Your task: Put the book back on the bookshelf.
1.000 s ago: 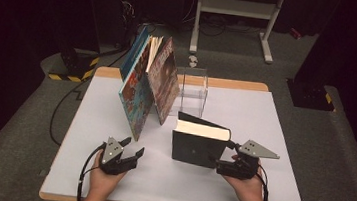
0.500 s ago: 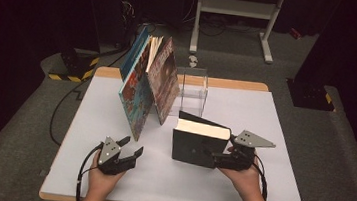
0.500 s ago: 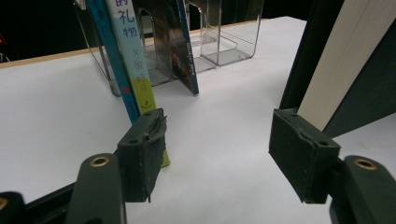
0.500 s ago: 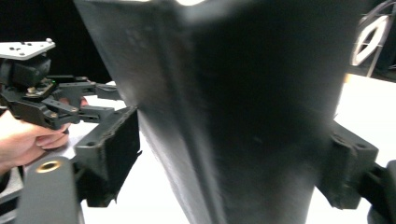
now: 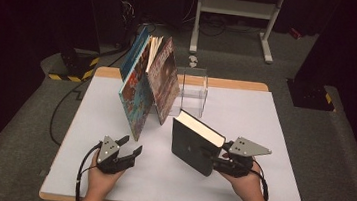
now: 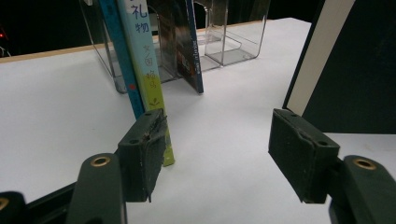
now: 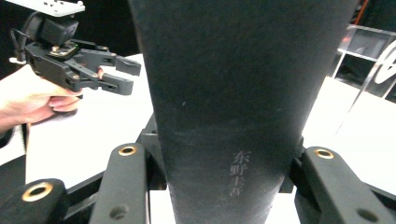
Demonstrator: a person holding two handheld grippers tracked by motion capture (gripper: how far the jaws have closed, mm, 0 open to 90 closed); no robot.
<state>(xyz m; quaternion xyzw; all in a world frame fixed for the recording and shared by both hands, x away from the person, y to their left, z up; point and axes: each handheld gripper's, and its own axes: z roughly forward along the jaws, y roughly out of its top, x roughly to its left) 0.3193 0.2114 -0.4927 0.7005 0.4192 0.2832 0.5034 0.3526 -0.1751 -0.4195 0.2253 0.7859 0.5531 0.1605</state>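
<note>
Book (image 5: pixel 193 145) stands upright, spine clenched in our right tool (image 5: pixel 215 160), whose jaws have just been closing; left tool (image 5: pixel 128 151) waits released, well apart.

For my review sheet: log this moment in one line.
right gripper: jaws just closed on black hardcover book | left gripper: open, idle | leaning picture books: in clear acrylic stand

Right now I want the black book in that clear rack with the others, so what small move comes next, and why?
Probably lift the black book slightly. The right gripper has just been closing on its spine and its pads now press both covers, the book stands on the table short of the rack, and the left gripper is open, apart.
</note>
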